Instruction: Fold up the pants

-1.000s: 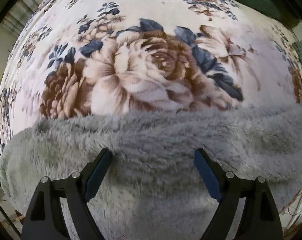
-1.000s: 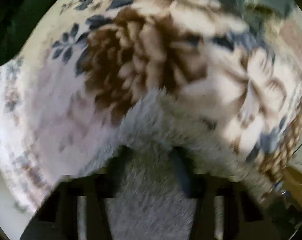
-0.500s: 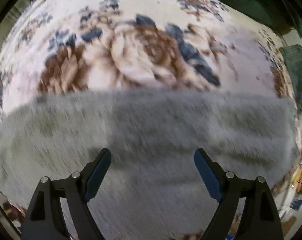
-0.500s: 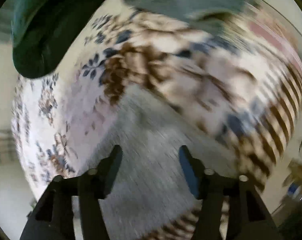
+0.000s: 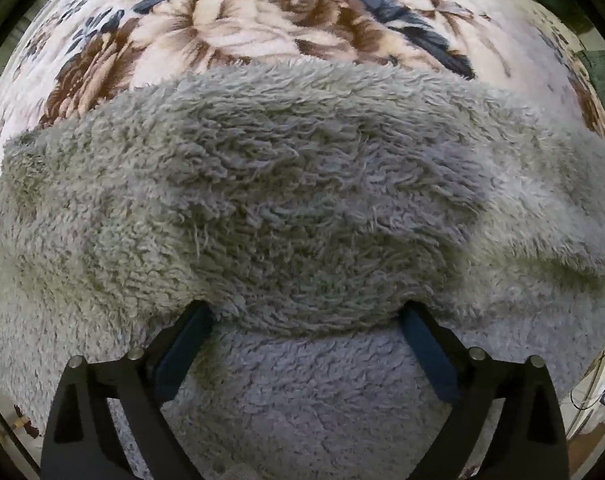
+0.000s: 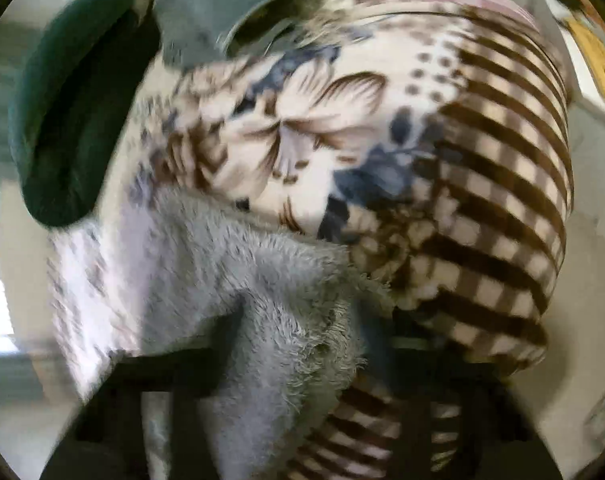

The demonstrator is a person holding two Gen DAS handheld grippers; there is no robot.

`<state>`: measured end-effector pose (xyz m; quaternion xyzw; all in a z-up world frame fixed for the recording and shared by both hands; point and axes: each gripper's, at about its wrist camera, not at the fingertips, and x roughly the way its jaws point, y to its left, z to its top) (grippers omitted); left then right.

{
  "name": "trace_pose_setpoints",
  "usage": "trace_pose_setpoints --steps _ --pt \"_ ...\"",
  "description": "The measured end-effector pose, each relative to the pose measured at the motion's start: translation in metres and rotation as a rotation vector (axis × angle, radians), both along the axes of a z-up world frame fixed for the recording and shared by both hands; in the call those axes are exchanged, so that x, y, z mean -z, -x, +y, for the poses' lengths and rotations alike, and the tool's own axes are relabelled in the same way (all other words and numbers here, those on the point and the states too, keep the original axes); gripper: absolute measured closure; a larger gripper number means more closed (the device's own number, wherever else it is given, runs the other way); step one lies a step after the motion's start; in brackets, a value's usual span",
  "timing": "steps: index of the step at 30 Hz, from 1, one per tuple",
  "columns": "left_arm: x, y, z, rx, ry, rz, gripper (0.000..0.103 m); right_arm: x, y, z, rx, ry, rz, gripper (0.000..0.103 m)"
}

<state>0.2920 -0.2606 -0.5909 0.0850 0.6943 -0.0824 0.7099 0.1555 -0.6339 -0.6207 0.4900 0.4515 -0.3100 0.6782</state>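
Left wrist view: fleece pants (image 5: 294, 184) now bunch against the wide-spread left gripper (image 5: 306, 316); right gripper (image 6: 298, 320) has pinched fleece again.

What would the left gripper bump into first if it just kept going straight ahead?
The fuzzy grey pants. The left gripper is open with its tips already sinking into the raised fold of fleece right ahead. The flowery blanket only comes beyond that, though depth is hard to judge.
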Motion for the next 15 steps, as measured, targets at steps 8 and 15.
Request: trace_pose_setpoints --steps 8,15 --pt "0.024 -0.031 -0.014 -0.015 -0.016 0.017 0.0 0.005 0.016 -0.013 0.025 -0.1 0.027 0.086" --pt "0.025 -0.012 -0.019 -0.029 -0.026 0.015 0.0 0.032 0.045 0.002 0.105 -0.208 -0.129 0.018"
